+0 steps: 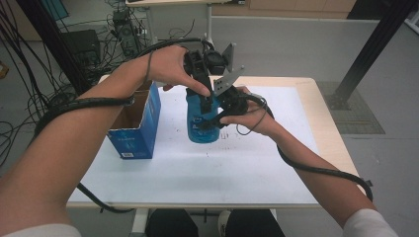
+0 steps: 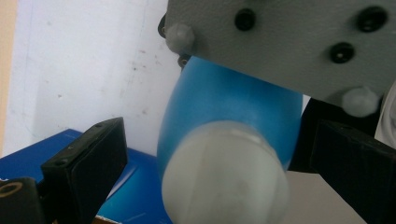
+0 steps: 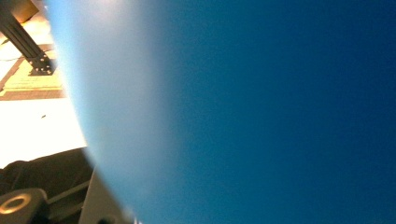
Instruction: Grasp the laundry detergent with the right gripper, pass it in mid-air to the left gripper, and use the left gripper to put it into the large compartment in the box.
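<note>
A blue bottle [image 1: 200, 132] stands upright on the white table top [image 1: 197, 168], its white cap [image 2: 224, 182] at the top. My left gripper [image 1: 201, 100] comes down from above, open, one black jaw on each side of the cap with gaps between. My right gripper [image 1: 211, 121] reaches in from the right and is shut on the bottle's body. Its grey three-cornered plate [image 2: 289, 42] overhangs the bottle in the left gripper view. In the right gripper view the bottle's blue wall [image 3: 257, 112] is blurred and very close, hiding the jaws.
An open blue cardboard box [image 1: 136, 123] stands just left of the bottle, near the table's left edge. A black frame post [image 1: 368, 54] rises at the far right beyond the table. Cables lie on the floor at the back left.
</note>
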The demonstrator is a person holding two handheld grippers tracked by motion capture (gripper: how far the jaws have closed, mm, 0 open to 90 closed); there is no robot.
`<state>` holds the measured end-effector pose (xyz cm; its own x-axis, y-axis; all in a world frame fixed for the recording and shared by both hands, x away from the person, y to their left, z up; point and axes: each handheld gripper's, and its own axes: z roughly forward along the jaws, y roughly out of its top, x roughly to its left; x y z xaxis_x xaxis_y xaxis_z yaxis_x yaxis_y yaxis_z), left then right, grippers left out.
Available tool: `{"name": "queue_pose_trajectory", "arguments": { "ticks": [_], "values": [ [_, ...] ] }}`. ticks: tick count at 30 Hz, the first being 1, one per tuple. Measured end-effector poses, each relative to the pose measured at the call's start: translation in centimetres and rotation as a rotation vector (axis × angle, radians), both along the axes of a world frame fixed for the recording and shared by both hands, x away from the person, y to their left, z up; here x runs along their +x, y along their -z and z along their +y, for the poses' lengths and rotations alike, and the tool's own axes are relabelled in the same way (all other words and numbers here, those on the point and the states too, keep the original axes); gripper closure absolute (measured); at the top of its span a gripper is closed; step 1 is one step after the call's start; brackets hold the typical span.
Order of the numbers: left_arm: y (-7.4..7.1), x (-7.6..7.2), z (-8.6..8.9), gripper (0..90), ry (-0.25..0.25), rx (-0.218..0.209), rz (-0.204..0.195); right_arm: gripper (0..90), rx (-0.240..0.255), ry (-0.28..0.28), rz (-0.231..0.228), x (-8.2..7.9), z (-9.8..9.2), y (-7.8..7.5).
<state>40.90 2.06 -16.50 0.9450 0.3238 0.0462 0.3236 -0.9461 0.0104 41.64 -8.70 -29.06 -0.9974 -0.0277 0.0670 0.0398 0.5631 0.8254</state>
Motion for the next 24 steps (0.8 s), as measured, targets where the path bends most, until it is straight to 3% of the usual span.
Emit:
{"name": "queue_pose_trajectory", "arguments": {
  "ticks": [24],
  "values": [
    [-0.01, -0.24, 0.66, 4.6, -0.001, -0.037, -0.016, 43.4, 0.029, -0.023, -0.019, -0.27, 0.58, -0.26]
  ]
}}
